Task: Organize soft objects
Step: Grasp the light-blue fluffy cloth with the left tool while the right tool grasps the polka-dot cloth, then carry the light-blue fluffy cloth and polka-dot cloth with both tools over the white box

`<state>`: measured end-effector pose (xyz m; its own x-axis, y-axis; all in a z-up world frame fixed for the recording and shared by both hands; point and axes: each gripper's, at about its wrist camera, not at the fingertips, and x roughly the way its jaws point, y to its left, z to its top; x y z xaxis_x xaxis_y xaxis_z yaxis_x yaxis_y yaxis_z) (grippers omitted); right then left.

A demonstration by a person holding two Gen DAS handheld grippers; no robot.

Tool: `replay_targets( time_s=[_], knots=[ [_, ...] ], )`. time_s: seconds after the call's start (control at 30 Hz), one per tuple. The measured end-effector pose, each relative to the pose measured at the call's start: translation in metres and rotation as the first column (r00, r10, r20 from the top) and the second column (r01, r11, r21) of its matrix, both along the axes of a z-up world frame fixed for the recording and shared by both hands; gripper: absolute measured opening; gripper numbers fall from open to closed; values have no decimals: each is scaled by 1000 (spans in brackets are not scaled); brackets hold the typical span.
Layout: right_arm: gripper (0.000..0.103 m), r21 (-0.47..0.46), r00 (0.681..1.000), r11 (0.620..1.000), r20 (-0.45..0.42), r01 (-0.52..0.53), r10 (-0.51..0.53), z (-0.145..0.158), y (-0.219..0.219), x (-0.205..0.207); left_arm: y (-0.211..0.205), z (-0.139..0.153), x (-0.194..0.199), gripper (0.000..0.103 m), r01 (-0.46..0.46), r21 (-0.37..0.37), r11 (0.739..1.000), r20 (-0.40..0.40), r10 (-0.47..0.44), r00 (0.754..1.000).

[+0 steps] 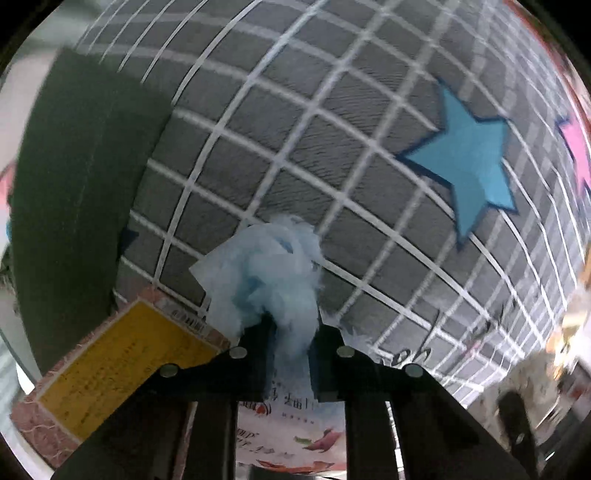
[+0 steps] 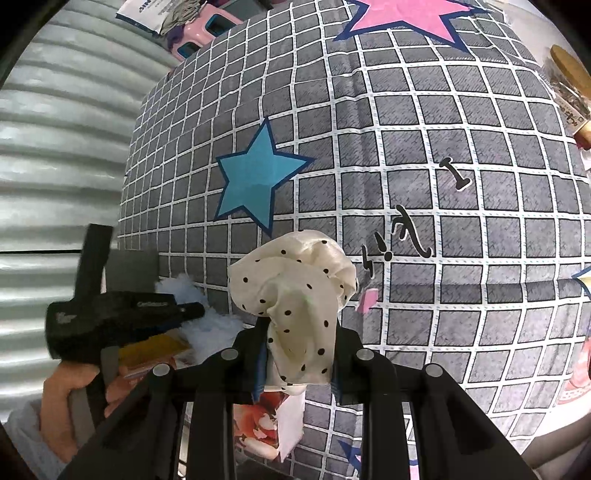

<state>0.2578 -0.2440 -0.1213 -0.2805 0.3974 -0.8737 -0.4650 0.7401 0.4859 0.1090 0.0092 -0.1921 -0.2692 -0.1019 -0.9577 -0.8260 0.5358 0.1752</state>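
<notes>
My left gripper [image 1: 291, 332] is shut on a fluffy light-blue cloth [image 1: 262, 273] that bulges out in front of its jaws, above the grey checked bedsheet [image 1: 332, 129]. My right gripper [image 2: 299, 343] is shut on a cream cloth with black polka dots [image 2: 295, 288], bunched and held over the same sheet. In the right wrist view the left gripper's body [image 2: 110, 321] shows at the lower left in a person's hand [image 2: 62, 402], with the blue cloth [image 2: 207, 314] at its tip.
A yellow-labelled packet [image 1: 122, 362] and a printed snack bag [image 1: 288, 435] lie under the left gripper. A dark green block [image 1: 81, 177] stands left. The sheet has a blue star [image 2: 258, 177] and pink star [image 2: 402, 14]. A corrugated wall [image 2: 55, 147] lies left; a jar [image 2: 569, 85] far right.
</notes>
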Motion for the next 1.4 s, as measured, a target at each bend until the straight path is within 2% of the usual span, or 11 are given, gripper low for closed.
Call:
replay_targets(
  time_s=[0.37,0.4,0.5,0.53,0.57,0.67,1.0,1.07,1.13,1.27,1.4],
  knots=[
    [28,-30,1000,999,20,16,-16,3,-6,-6,-50,33,52,20,290,90,953,114,-299,947],
    [28,-31,1000,999,20,17,-17,3,-7,-7,-53,33,57,24,312,108,944,108,-323,940],
    [28,-37,1000,999,20,19,-18,3,-9,-9,-56,31,66,73,298,136,945,77,-310,948],
    [28,-37,1000,999,20,20,-20,3,-9,-10,-57,31,70,79,276,146,950,92,-291,952],
    [28,-37,1000,999,19,20,-20,3,-10,-10,-58,28,66,79,289,57,956,223,-295,929],
    [28,-37,1000,999,14,20,-19,3,-11,-12,-47,17,17,79,251,24,968,195,-250,948],
    [28,-44,1000,999,11,20,-20,2,-16,-9,-41,-31,-18,71,97,-125,987,107,-84,991],
    [28,-46,1000,999,14,21,-20,2,-18,-9,-48,-31,-14,56,126,-133,983,73,-117,990],
    [28,-49,1000,999,22,18,-17,4,-20,-9,-61,-27,-9,25,178,-139,974,94,-166,982],
    [28,-59,999,998,44,9,-7,7,-23,-10,-75,-10,1,20,259,-115,959,125,-245,961],
    [28,-76,998,997,70,1,5,10,-28,-13,-101,20,4,20,425,-28,905,160,-415,896]
  ],
)
